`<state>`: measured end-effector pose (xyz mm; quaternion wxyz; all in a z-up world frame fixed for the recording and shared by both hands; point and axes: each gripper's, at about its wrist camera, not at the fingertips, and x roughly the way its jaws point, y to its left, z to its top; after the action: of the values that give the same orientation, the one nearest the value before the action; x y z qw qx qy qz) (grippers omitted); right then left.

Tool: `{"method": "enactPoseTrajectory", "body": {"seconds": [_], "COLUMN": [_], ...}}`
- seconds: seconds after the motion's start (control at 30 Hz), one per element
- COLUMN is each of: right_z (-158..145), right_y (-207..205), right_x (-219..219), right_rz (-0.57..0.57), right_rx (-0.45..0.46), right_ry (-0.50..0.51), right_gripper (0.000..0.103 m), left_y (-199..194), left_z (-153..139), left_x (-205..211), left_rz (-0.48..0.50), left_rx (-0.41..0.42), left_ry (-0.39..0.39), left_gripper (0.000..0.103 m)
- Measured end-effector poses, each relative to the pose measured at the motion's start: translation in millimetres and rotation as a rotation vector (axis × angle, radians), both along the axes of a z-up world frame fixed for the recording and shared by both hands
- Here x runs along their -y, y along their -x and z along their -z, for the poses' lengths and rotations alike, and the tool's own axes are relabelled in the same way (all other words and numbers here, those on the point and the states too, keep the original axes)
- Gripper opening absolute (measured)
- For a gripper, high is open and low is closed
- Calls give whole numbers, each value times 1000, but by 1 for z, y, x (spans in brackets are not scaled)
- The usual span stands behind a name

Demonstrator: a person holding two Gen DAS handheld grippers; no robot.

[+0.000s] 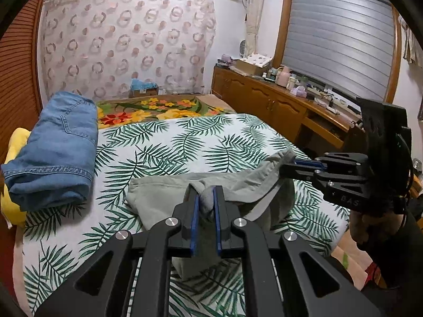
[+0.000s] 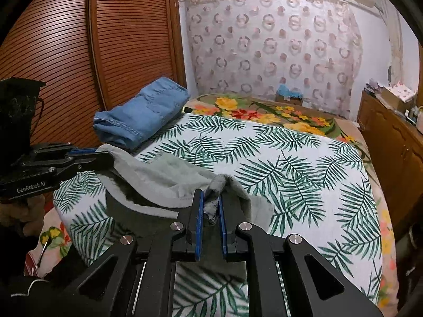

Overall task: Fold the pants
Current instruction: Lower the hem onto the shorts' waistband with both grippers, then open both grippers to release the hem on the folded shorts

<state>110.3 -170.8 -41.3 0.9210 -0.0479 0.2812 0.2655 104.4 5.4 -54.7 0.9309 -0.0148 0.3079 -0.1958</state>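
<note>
The grey-green pants [image 1: 169, 192] hang bunched between two claws above the near end of the bed [image 1: 185, 142], which is covered by a white sheet printed with green palm leaves. The left claw [image 1: 205, 198] is narrowed down on a fold of the pants, its blue pads pinching the cloth between them. The right claw [image 2: 210, 206] is likewise clamped on another bunch of the same pants, with a wad of fabric squeezed between its blue pads. Each claw shows in the other's camera, gripping an edge of the cloth from the side, so the fabric sags in a loose curve between the two grips. Part of the pants drapes down onto the leaf sheet below.

A folded pair of blue jeans [image 1: 56, 145] lies at the far left side of the bed, beside the wooden slatted wardrobe doors [image 2: 79, 39], well apart from the held pants. Beyond the leaf sheet a flowered blanket [image 1: 161, 109] covers the head of the bed. A wooden counter [image 1: 267, 97] crowded with small items runs along the right wall under the window blind [image 1: 341, 37].
</note>
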Motion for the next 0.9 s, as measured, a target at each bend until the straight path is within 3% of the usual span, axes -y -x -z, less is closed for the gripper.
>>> {"method": "enactPoseTrajectory", "body": {"seconds": [0.37, 0.53, 0.63, 0.7, 0.9], "right_z": [18, 21, 24, 26, 31], "right_y": [-31, -41, -45, -47, -54], "right_x": [-13, -18, -20, -22, -24], "right_rz": [12, 18, 22, 25, 33], "right_rx": [-53, -69, -76, -80, -96], "right_ry": [25, 29, 30, 33, 26], "right_gripper": [10, 10, 10, 10, 10], "left_y": [-17, -21, -20, -19, -15], "left_z": [22, 24, 24, 24, 30], "left_x": [-4, -7, -8, -10, -13], "left_rz": [-24, -34, -52, -57, -58], "left_rx": [-64, -75, -65, -60, -70], "left_ry": [-12, -2, -13, -16, -4], "left_gripper": [10, 15, 28, 46, 57]}}
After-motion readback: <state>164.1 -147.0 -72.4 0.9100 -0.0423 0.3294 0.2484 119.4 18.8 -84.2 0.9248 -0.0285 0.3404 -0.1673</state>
